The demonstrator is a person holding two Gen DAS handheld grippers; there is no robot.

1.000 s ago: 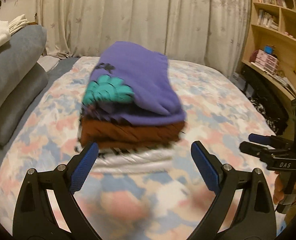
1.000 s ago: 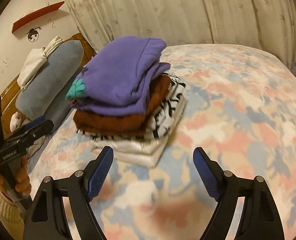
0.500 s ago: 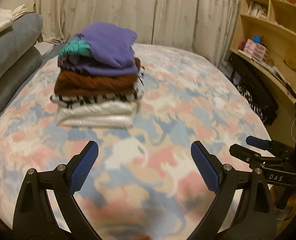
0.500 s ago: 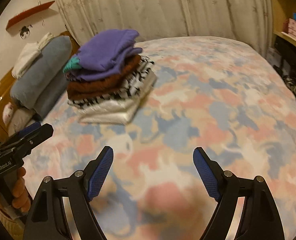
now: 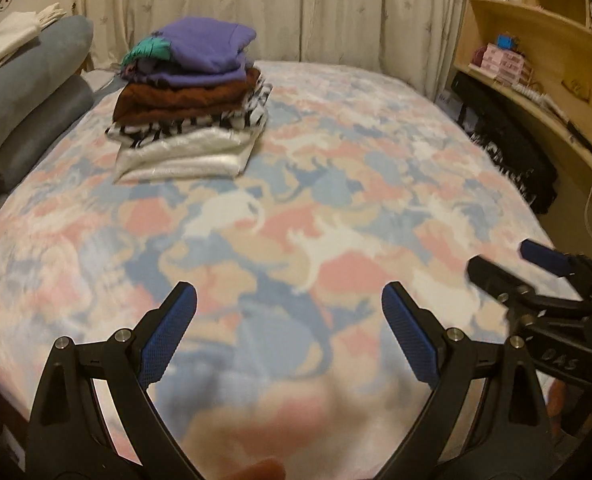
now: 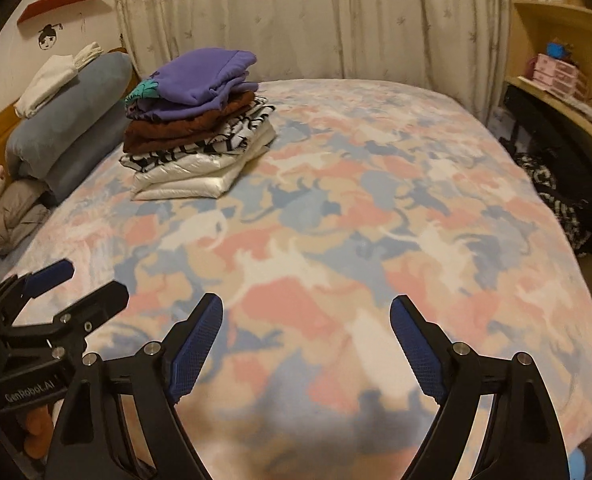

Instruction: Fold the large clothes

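A stack of folded clothes [image 5: 187, 120] [image 6: 199, 140] sits at the far left of the bed, with a purple top [image 5: 207, 48] uppermost, then brown, black-and-white and white layers. My left gripper [image 5: 288, 296] hangs open over the patterned blanket [image 5: 336, 200] near the bed's front edge, well short of the stack and holding nothing. My right gripper [image 6: 307, 304] is beside it; its jaws are opening and only blanket [image 6: 376, 200] shows between them. Each wrist view catches the other gripper at its edge: the right gripper [image 5: 508, 264] and the left gripper [image 6: 91, 280].
Grey pillows [image 5: 27, 92] [image 6: 67, 128] with a white cloth on top lie along the left. A curtain [image 5: 296, 8] hangs behind the bed. A wooden bookshelf [image 5: 536, 60] and dark clothing [image 5: 512, 160] stand at the right side.
Both grippers have pulled back from the stack toward the bed's front edge. The stack now looks smaller, farther off and to the left.
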